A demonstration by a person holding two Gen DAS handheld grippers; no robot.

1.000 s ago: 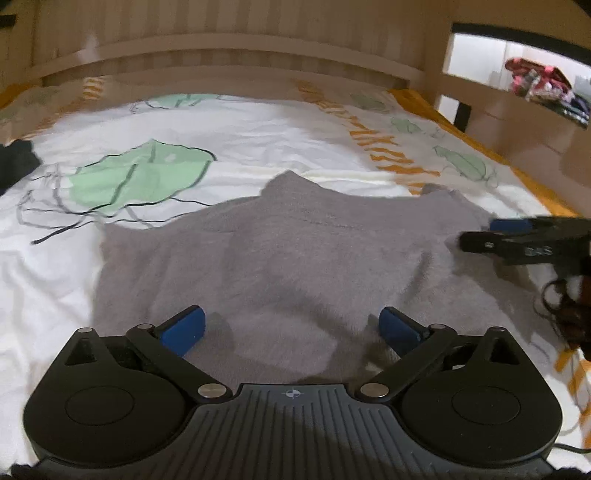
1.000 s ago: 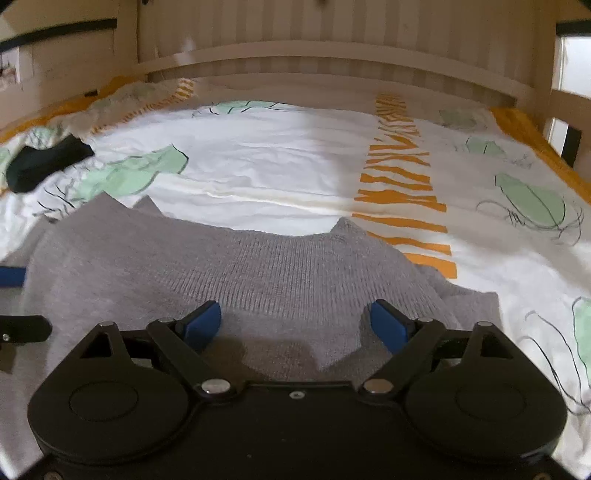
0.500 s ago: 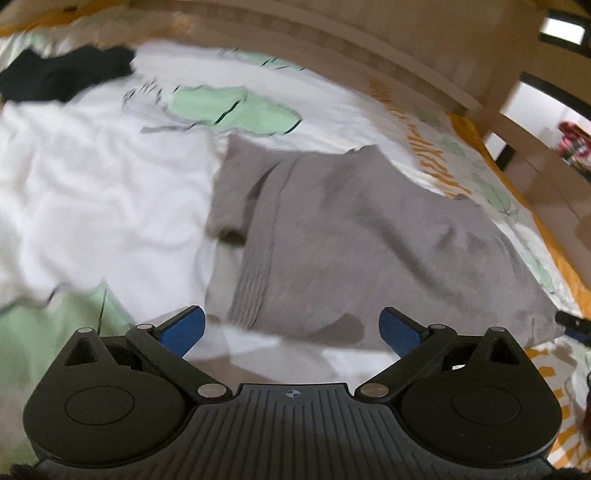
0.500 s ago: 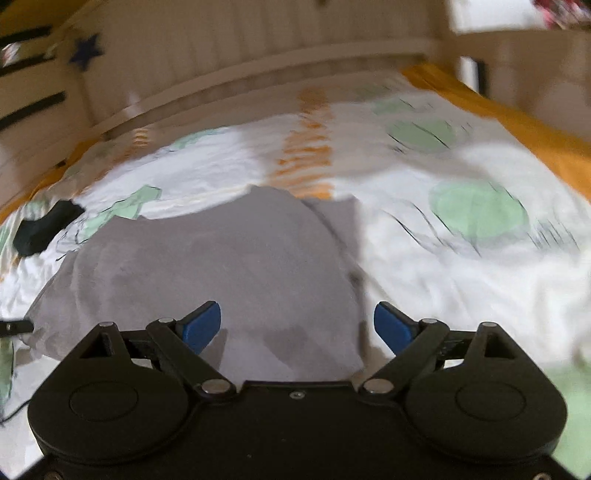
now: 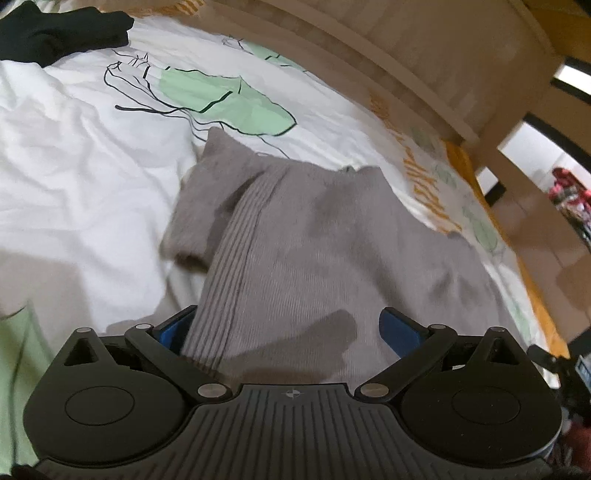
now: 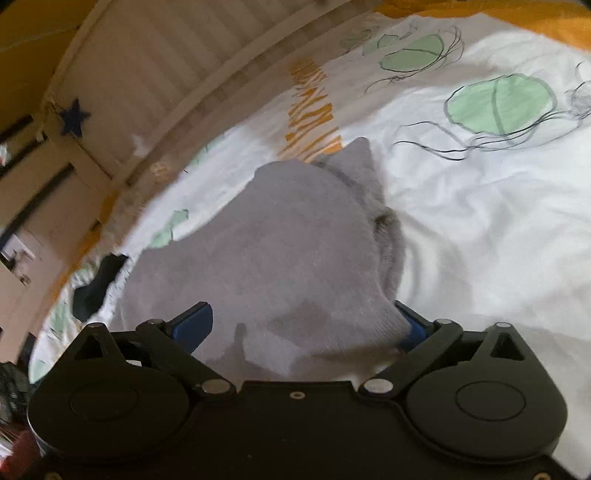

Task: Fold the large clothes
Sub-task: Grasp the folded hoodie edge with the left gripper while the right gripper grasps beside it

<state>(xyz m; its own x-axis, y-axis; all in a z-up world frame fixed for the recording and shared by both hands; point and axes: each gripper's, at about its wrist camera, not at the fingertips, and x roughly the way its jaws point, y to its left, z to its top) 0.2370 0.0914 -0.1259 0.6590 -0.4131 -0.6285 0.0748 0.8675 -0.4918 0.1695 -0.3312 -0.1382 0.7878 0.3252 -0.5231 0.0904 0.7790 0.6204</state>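
Left wrist view: the left gripper point(image 5: 280, 328) has its jaws spread wide, the ribbed hem of the grey sweater point(image 5: 332, 251) lying between them, not pinched. The sweater lies partly folded on the bed point(image 5: 74, 155), whose cover is white with green leaf prints; a black garment point(image 5: 59, 29) lies far off. Right wrist view: the right gripper point(image 6: 299, 325) has jaws opening around a sweater corner.

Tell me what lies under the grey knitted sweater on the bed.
The grey knitted sweater lies on a white duvet with green leaf prints, which shows all around it. Whatever lies directly beneath the sweater's folded layers is covered and cannot be seen.
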